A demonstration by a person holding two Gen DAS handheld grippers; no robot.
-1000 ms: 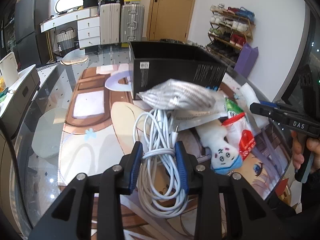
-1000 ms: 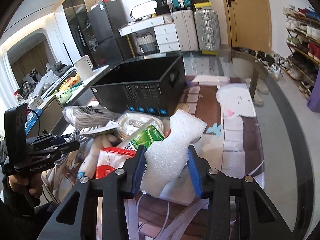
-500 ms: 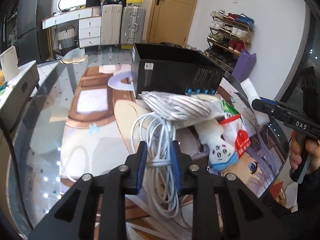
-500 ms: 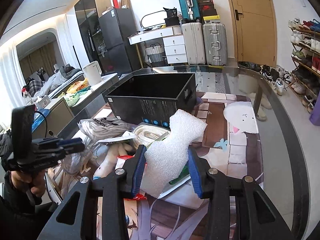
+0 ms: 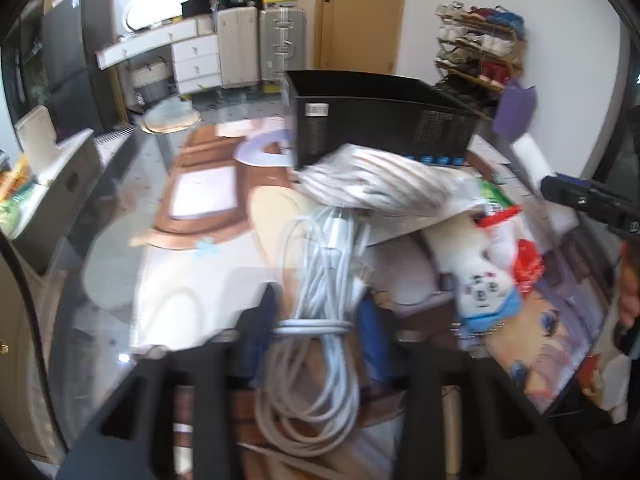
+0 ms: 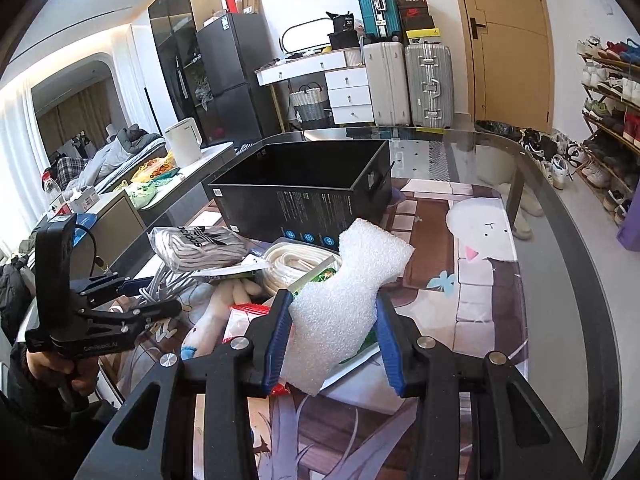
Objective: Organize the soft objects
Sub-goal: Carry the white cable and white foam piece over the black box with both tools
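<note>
Right wrist view: right gripper (image 6: 332, 334) pinches a white foam piece (image 6: 344, 300) above the mat. Left gripper (image 5: 316, 330) (blurred) is opening around a white cable bundle (image 5: 316, 320). Farther back stands a black box (image 6: 304, 192).

Both grippers: black frames, blue-padded jaws, silver screws; left gripper (image 6: 132, 296) white lettering on side; dark sleeve (image 6: 24, 392).
</note>
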